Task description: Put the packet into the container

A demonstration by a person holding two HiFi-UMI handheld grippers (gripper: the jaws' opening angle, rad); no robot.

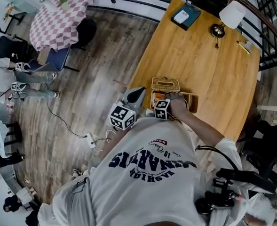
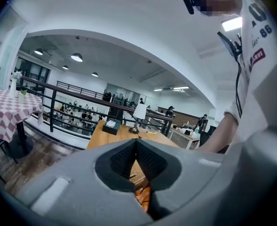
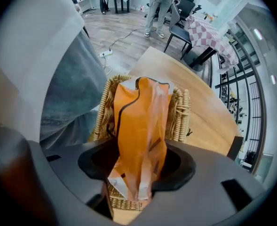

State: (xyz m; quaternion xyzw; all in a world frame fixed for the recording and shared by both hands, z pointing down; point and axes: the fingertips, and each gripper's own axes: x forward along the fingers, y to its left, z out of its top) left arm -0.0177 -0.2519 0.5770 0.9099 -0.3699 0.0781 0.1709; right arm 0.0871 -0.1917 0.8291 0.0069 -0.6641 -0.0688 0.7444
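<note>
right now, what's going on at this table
A person at a wooden table is working two handheld grippers. The right gripper points down, clamped on an orange packet that hangs into an open wicker basket; it hasn't been let go. The left gripper is shut and empty, held beside the basket at the table's edge.

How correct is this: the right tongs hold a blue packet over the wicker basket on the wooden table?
One detail is wrong: the packet is orange, not blue, as the right gripper view shows. The rest stands: the right tongs hold it over the wicker basket on the wooden table.
</note>
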